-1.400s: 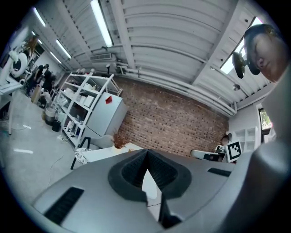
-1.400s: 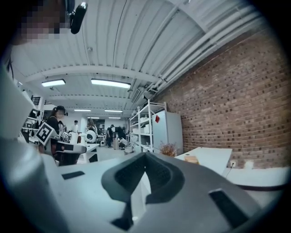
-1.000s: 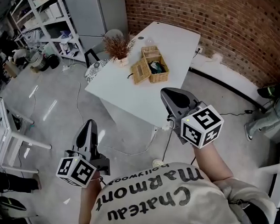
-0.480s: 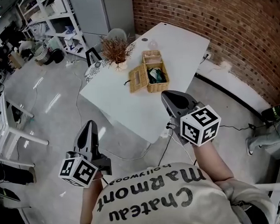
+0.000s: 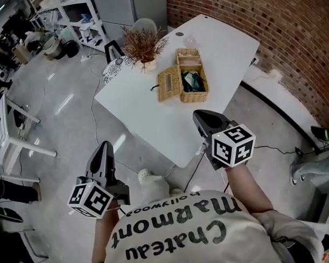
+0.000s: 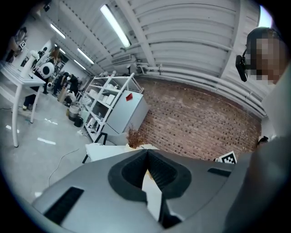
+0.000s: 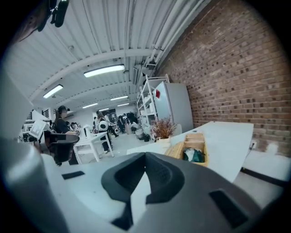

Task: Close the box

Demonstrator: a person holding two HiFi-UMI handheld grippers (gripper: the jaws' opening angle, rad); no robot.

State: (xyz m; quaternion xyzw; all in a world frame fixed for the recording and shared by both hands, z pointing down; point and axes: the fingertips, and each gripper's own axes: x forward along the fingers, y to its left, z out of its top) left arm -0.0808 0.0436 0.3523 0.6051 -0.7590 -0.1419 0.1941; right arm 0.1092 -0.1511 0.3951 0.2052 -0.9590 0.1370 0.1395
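The left gripper [image 5: 104,145] and the right gripper [image 5: 205,119] are both closed, empty — well apart from the open wicker box [image 5: 187,79] on the white table [image 5: 153,120].

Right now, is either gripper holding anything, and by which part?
Nothing is held. The left gripper and the right gripper are both shut and empty, short of the open wicker box on the table.

A white tabletop [image 5: 153,115] holds a woven box [image 5: 194,88] — its lid [image 5: 168,85] is open, tipped out to one side. A dry brown plant [image 5: 144,47] stands near the box.
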